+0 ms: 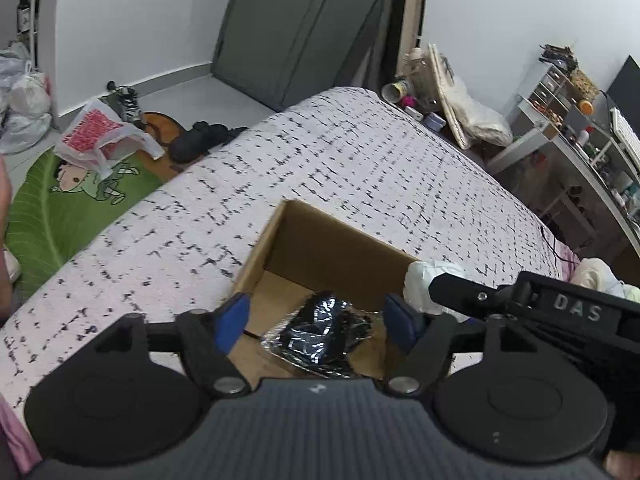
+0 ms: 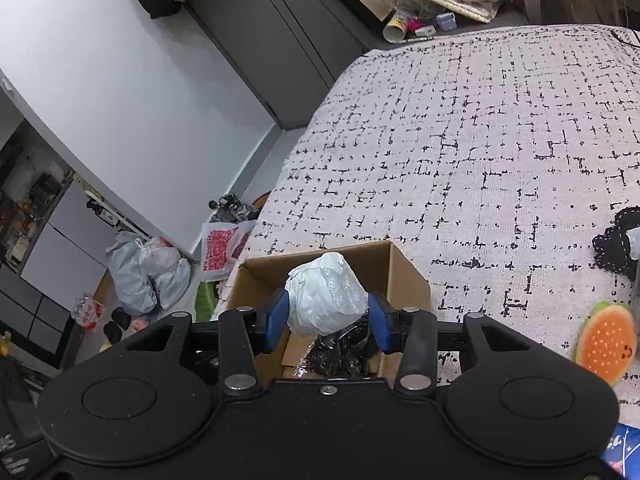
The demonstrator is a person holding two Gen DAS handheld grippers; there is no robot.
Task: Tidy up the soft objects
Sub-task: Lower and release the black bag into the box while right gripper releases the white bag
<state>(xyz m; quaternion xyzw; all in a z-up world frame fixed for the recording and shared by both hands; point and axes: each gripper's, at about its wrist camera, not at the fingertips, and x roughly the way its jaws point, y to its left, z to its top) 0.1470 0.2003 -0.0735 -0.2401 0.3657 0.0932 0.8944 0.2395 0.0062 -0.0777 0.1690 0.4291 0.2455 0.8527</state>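
One cardboard box sat on the bed, and inside it lay one black bundle in clear wrap. One white wrapped bundle was above the box, with one orange burger-shaped plush and one black stitched-edge piece lying off to the side. Down on the floor I counted one red-printed plastic bag.

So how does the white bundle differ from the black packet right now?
The white bundle is pale, rounded and clamped in the right gripper above the cardboard box; the black packet is dark, glossy, flatter and lies loose on the box floor below the open left gripper. Both look plastic-wrapped.
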